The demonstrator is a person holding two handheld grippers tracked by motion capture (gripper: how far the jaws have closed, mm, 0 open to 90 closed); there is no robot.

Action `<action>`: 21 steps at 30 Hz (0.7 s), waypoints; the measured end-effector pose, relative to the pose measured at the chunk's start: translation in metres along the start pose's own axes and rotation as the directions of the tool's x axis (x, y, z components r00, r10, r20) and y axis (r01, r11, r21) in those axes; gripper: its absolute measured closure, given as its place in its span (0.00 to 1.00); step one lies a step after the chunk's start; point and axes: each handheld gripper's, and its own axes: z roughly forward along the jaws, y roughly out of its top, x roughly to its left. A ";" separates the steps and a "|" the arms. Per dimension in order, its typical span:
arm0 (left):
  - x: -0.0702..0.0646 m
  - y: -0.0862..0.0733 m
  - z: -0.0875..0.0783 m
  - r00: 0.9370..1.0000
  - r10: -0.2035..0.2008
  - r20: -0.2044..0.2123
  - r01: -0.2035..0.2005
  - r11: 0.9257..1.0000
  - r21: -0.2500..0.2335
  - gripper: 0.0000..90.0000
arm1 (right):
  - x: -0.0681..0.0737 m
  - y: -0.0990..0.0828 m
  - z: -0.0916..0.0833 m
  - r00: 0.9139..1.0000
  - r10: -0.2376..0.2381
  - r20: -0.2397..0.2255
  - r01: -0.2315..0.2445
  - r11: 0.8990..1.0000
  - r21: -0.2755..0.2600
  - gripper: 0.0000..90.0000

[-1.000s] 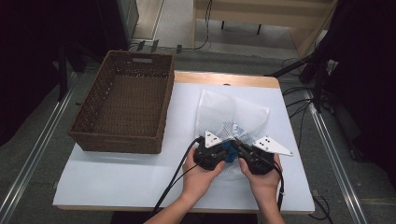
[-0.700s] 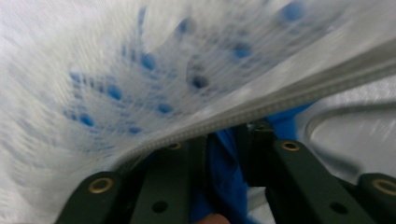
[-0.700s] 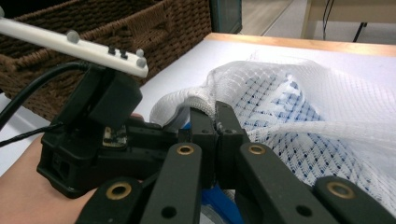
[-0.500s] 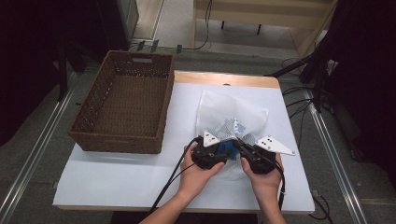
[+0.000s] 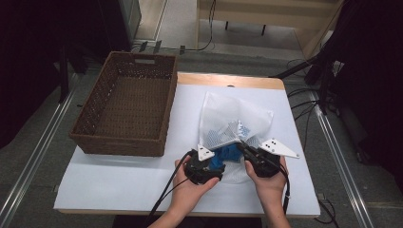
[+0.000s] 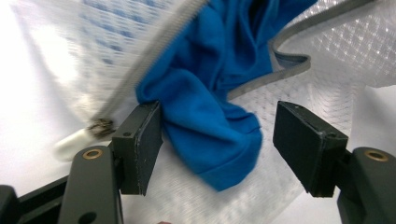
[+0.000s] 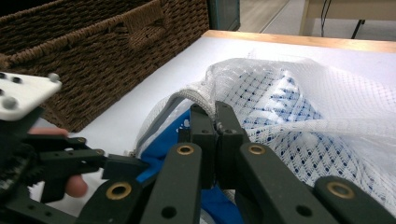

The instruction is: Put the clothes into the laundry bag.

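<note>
A white mesh bag [image 5: 228,116] lies on the white table, its zipped mouth turned toward me. A blue cloth [image 5: 227,154] spills out of that mouth. In the left gripper view the blue cloth [image 6: 210,116] lies between the spread jaws of my left gripper [image 6: 217,140], which have just been opening. Its pads are not pressing on the cloth. My right gripper [image 7: 215,114] is shut on the bag's upper rim and holds that edge of the mesh bag [image 7: 317,116] lifted. In the high view the left gripper [image 5: 219,165] and right gripper [image 5: 241,143] flank the opening.
A brown wicker basket [image 5: 124,102] stands on the table's left half, close to the bag; the basket [image 7: 93,60] rises just behind my left hand. The zipper pull [image 6: 100,126] hangs by the left jaw. Cables trail off the near edge.
The left gripper has slipped a little toward the near edge and sunk, and its jaws have spread. More blue cloth shows at the bag's mouth. The right gripper has kept still.
</note>
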 end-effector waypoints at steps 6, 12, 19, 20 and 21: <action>-0.006 0.014 0.018 0.999 -0.029 -0.024 0.029 1.000 -0.006 0.41 | 0.001 -0.002 0.002 1.000 -0.001 -0.012 0.001 1.000 0.008 1.00; -0.007 0.030 0.040 0.993 -0.089 -0.072 0.087 0.996 -0.025 0.38 | 0.001 -0.001 0.001 1.000 0.001 -0.012 -0.001 1.000 0.005 1.00; -0.002 0.038 0.047 0.995 -0.092 -0.044 0.090 0.995 -0.045 0.83 | 0.001 -0.003 0.002 1.000 -0.002 -0.012 0.002 1.000 0.009 1.00; -0.003 0.039 0.045 0.995 -0.088 -0.037 0.086 0.994 -0.062 0.84 | 0.001 -0.003 0.002 1.000 -0.002 -0.013 0.002 1.000 0.009 1.00; -0.004 0.040 0.043 0.996 -0.090 -0.029 0.087 0.993 -0.077 0.84 | 0.001 -0.003 0.002 1.000 -0.002 -0.014 0.002 1.000 0.008 1.00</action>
